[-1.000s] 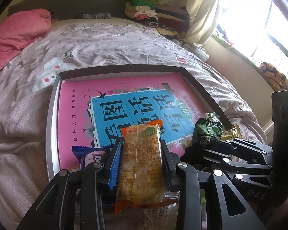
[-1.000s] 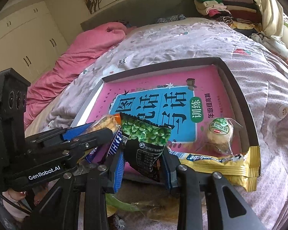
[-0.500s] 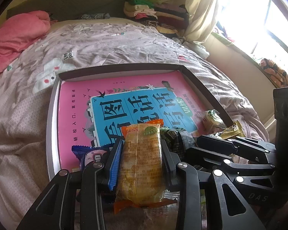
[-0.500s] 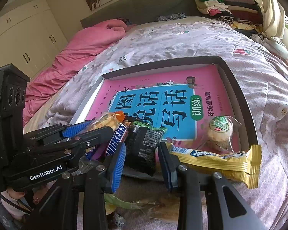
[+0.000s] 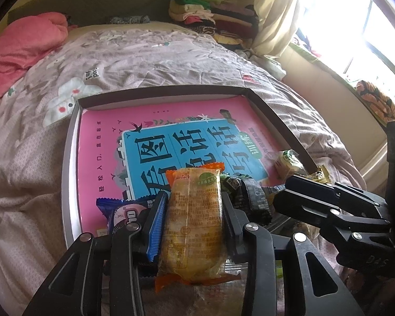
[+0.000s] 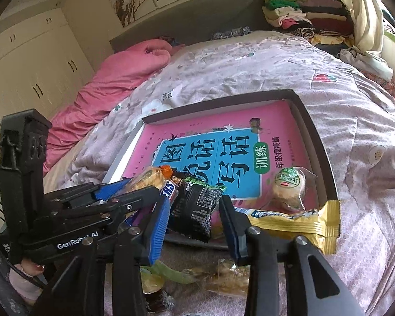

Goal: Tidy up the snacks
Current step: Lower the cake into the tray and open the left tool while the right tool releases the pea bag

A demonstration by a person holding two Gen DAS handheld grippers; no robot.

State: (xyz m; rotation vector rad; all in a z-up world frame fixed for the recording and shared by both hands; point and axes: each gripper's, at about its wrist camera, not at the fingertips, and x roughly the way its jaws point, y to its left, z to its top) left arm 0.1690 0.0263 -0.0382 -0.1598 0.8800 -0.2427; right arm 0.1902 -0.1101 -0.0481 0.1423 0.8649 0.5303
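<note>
Since the left gripper is clamped on the cake pack low over the tray edge, a sloppy drop could leave it hanging off onto the bed.

Over on the right wrist view, the right gripper fingers sit apart around the green pack, which lies loose on the tray's near edge and could easily get knocked off.

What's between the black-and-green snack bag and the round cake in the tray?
Only bare pink book cover, seen in the right wrist view, between the black-and-green bag and round cake.
</note>
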